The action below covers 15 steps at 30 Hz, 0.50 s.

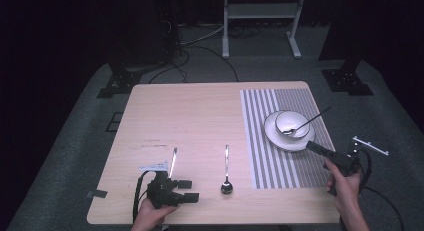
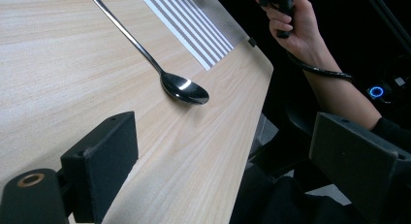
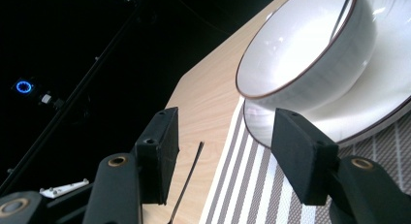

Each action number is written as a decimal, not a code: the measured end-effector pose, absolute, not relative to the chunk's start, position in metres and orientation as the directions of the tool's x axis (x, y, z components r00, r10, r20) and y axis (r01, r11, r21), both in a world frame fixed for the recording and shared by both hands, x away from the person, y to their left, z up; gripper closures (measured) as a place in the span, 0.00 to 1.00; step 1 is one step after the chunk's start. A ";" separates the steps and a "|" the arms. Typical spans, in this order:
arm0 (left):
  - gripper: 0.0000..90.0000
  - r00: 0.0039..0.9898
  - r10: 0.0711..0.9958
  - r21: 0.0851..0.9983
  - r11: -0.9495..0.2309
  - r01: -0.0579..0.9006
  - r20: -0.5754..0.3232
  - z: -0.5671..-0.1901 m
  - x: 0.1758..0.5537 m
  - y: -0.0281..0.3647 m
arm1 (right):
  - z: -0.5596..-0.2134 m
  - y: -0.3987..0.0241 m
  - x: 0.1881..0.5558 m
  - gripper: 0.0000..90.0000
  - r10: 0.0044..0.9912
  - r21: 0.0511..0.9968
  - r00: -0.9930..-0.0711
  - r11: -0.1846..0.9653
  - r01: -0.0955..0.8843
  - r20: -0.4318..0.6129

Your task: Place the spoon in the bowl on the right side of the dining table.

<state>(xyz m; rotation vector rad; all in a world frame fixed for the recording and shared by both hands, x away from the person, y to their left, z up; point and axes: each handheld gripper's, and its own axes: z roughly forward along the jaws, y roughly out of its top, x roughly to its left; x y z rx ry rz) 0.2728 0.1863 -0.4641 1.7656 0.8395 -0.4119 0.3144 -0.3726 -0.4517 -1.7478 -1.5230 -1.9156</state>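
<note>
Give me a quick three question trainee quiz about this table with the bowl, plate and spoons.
1. True or false: the bowl sits on the plate.
2. Which gripper is nearer the plate: A the left gripper, or B the right gripper?
3. Fill in: the spoon on the bare wood lies to the ____ of the striped mat in the high view.

Key: 1 true. 2 B. 3 left.

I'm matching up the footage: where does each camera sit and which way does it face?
High view: above the near edge, looking forward and down on the light wooden table; both forearms show.
Left gripper view: rides the open left tool, facing the steel spoon; shares it with the high view.
Right gripper view: rides the open right tool, facing the white bowl.
</note>
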 end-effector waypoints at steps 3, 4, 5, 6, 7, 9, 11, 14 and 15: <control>0.10 0.692 0.338 0.683 -0.164 0.711 -0.638 -0.464 0.273 0.187 | -0.454 -0.369 0.312 0.47 0.494 0.560 -0.321 -0.476 0.677 0.808; 0.10 0.692 0.339 0.684 -0.165 0.711 -0.638 -0.464 0.273 0.187 | -0.455 -0.369 0.312 0.47 0.496 0.562 -0.322 -0.474 0.678 0.806; 0.10 0.692 0.338 0.684 -0.164 0.711 -0.638 -0.464 0.273 0.187 | -0.456 -0.368 0.311 0.47 0.493 0.561 -0.324 -0.474 0.679 0.808; 0.10 0.692 0.338 0.684 -0.164 0.711 -0.638 -0.464 0.273 0.187 | -0.456 -0.368 0.311 0.47 0.493 0.561 -0.324 -0.474 0.679 0.808; 0.10 0.693 0.338 0.685 -0.164 0.710 -0.637 -0.464 0.273 0.187 | -0.457 -0.367 0.310 0.46 0.492 0.561 -0.325 -0.472 0.680 0.808; 0.10 0.693 0.338 0.686 -0.164 0.709 -0.636 -0.464 0.273 0.187 | -0.458 -0.364 0.308 0.46 0.487 0.559 -0.327 -0.472 0.681 0.810; 0.10 0.694 0.338 0.686 -0.163 0.709 -0.636 -0.464 0.273 0.187 | -0.460 -0.361 0.305 0.46 0.486 0.562 -0.333 -0.463 0.686 0.808; 0.10 0.694 0.338 0.687 -0.162 0.709 -0.636 -0.463 0.272 0.187 | -0.462 -0.358 0.302 0.46 0.478 0.561 -0.341 -0.460 0.688 0.810; 0.10 0.694 0.339 0.687 -0.163 0.708 -0.635 -0.463 0.272 0.187 | -0.462 -0.357 0.301 0.46 0.477 0.564 -0.345 -0.459 0.687 0.809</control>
